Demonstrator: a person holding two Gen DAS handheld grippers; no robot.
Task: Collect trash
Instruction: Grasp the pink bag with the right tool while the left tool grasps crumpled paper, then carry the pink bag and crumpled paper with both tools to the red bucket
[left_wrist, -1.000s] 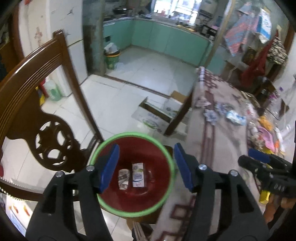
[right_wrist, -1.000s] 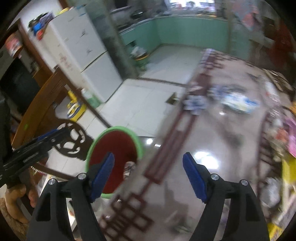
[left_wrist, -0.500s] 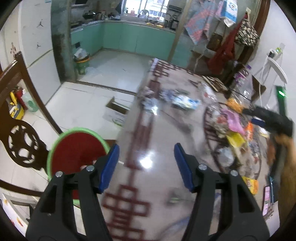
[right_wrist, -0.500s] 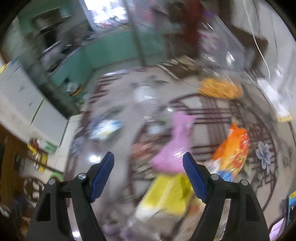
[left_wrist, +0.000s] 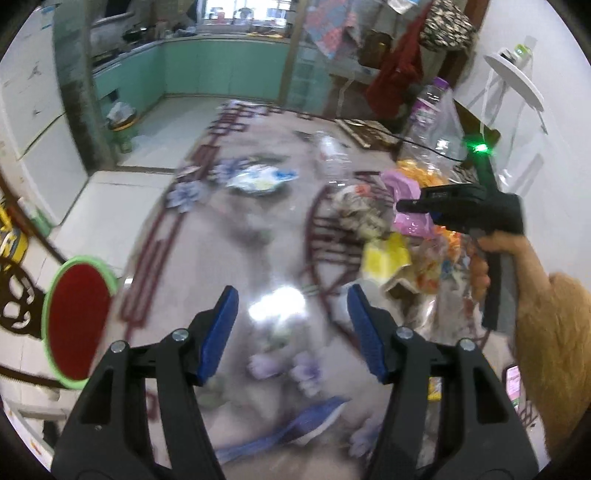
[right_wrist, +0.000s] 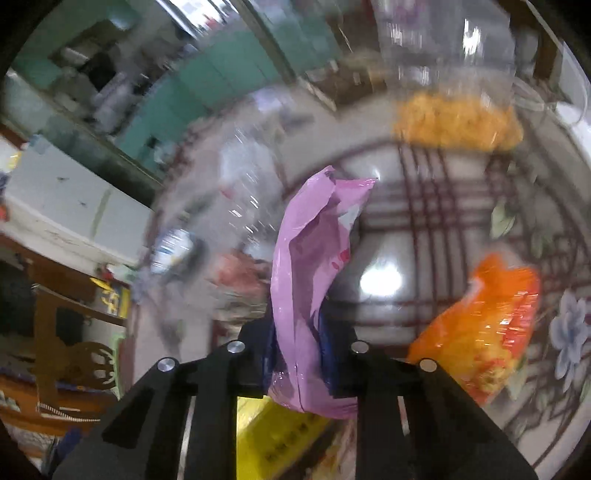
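Note:
My right gripper (right_wrist: 301, 347) is shut on a pink plastic wrapper (right_wrist: 314, 258) over the patterned table (right_wrist: 443, 206); the wrapper sticks up between the blue pads. The left wrist view shows that gripper (left_wrist: 410, 206) at the right with the pink wrapper (left_wrist: 404, 221). My left gripper (left_wrist: 291, 314) is open and empty above the table's near middle. The red bin with a green rim (left_wrist: 77, 317) stands off the table's left edge. Purple scraps (left_wrist: 284, 365) and a blue wrapper (left_wrist: 291, 428) lie below the left gripper.
An orange snack bag (right_wrist: 476, 332), a yellow packet (right_wrist: 280, 439) and a clear bag of orange snacks (right_wrist: 454, 118) lie near the right gripper. A blue-white wrapper (left_wrist: 258, 177) lies farther along the table. A wooden chair (left_wrist: 14, 295) stands beside the bin.
Both grippers swung from the bin to the table. The right gripper closed on the pink wrapper. The left gripper stayed open.

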